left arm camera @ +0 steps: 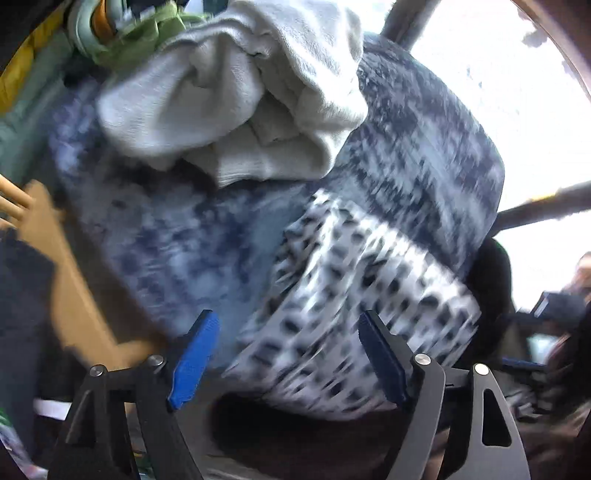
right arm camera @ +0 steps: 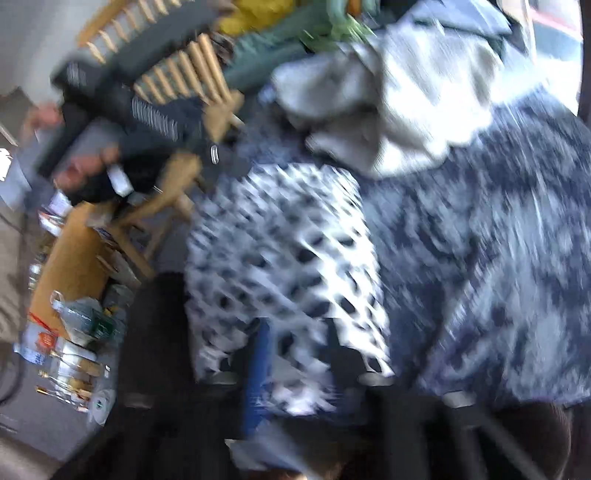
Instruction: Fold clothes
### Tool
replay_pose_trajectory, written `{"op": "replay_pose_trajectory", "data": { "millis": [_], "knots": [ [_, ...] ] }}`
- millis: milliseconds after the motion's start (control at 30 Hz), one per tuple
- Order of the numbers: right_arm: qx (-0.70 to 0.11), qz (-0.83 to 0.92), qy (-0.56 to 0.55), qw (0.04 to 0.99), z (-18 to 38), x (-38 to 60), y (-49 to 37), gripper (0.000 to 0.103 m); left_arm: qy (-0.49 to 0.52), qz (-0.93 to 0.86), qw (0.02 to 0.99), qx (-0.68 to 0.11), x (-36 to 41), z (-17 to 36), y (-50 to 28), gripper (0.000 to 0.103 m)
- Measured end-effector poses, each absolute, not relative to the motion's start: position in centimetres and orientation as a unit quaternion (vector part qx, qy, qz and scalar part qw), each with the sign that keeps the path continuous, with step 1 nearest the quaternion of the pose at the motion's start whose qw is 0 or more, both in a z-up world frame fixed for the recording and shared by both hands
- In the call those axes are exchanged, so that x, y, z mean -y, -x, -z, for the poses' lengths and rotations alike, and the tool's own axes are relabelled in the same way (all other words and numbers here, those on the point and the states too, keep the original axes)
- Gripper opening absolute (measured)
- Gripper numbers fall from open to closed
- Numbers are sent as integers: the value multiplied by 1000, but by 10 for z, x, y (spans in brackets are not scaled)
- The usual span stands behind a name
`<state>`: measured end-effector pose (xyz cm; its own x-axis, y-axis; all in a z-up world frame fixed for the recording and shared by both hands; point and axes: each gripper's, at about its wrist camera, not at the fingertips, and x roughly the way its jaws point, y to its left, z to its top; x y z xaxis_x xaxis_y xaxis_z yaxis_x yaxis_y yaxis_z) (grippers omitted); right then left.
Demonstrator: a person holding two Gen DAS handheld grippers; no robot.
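A white garment with black spots [left arm camera: 354,280] lies on a blue-and-white mottled blanket [left arm camera: 177,243]. My left gripper [left arm camera: 288,356] hovers over the garment's near edge. It is open, and its blue pads [left arm camera: 194,360] stand wide apart and clear of the cloth. The right wrist view is smeared by motion. There my right gripper [right arm camera: 299,363] sits low over the same spotted garment [right arm camera: 288,243]. Its blue finger [right arm camera: 258,369] and its dark one stand apart with spotted cloth showing in the gap. I see no pinch on the cloth.
A crumpled grey sweatshirt [left arm camera: 236,99] lies on the blanket beyond the spotted garment, with green and yellow clothes [left arm camera: 140,33] behind it. A wooden chair [right arm camera: 184,81] draped with dark clothing stands to the left. Bottles and bags [right arm camera: 74,339] clutter the floor.
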<state>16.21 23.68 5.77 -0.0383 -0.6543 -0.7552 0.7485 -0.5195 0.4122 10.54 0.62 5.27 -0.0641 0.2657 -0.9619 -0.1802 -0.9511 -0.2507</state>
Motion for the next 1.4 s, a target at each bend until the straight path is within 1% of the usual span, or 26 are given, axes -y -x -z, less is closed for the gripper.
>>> {"op": "replay_pose_trajectory", "data": {
  "millis": [33,133,267,333,400,433,467,500,533,567,600,633,733,767,933,1033,1067,1100,1167,1200,1233,1267,1300,1367,1400],
  "knots": [
    [-41,715,-491,497,-61,-234,-165,61,670,-726,152,15,-4,-49,-107,80],
    [0,672,-531,516,-45,-221,-179,61,684,-710,169,-18,4,-29,-112,80],
    [98,600,-619,496,12,-214,-199,62,695,-687,212,7,13,-4,-108,80],
    [143,590,-632,483,28,-212,-202,61,699,-681,220,12,14,4,-106,80],
    [168,598,-622,477,32,-206,-203,61,701,-672,237,10,14,9,-107,73],
    [173,605,-615,476,31,-201,-203,61,703,-666,248,7,13,12,-108,59],
    [177,608,-612,473,31,-195,-202,60,707,-658,259,2,12,15,-109,44],
    [181,609,-614,469,33,-189,-201,51,711,-649,271,-4,12,18,-111,36],
    [179,609,-620,461,37,-183,-200,41,714,-641,280,-11,11,21,-112,17],
    [168,608,-633,450,43,-178,-199,9,717,-636,285,-17,11,24,-112,7],
    [158,606,-645,438,50,-172,-198,1,718,-633,287,-23,13,26,-111,7],
    [150,604,-655,428,56,-168,-199,1,720,-633,283,-23,19,29,-107,6],
    [136,600,-668,419,64,-175,-207,1,726,-636,259,34,40,34,-89,5],
    [130,605,-667,416,63,-179,-210,1,724,-639,258,40,44,34,-86,5],
    [125,620,-670,388,63,-205,-216,0,717,-649,254,16,44,34,-80,5],
    [121,629,-658,396,58,-212,-223,0,712,-657,248,14,46,30,-84,5],
    [111,639,-647,401,51,-214,-226,1,708,-662,245,14,48,27,-86,10],
    [99,651,-633,408,43,-215,-227,4,703,-670,239,10,51,22,-90,12],
    [71,675,-602,420,25,-216,-230,5,687,-690,228,0,57,10,-100,25],
    [54,689,-585,425,15,-217,-231,7,674,-704,225,-5,61,1,-108,27],
    [44,698,-572,427,8,-218,-231,11,661,-717,222,-9,64,-8,-116,32],
    [36,707,-560,431,0,-218,-230,22,648,-729,220,-10,68,-18,-127,38],
    [31,714,-547,436,-7,-219,-229,34,635,-741,216,-12,71,-26,-137,43],
    [29,724,-524,448,-19,-222,-227,40,601,-771,211,-13,75,-45,-160,61],
    [28,730,-514,450,-24,-224,-225,40,584,-784,211,-11,75,-52,-170,65]
  ]
}}
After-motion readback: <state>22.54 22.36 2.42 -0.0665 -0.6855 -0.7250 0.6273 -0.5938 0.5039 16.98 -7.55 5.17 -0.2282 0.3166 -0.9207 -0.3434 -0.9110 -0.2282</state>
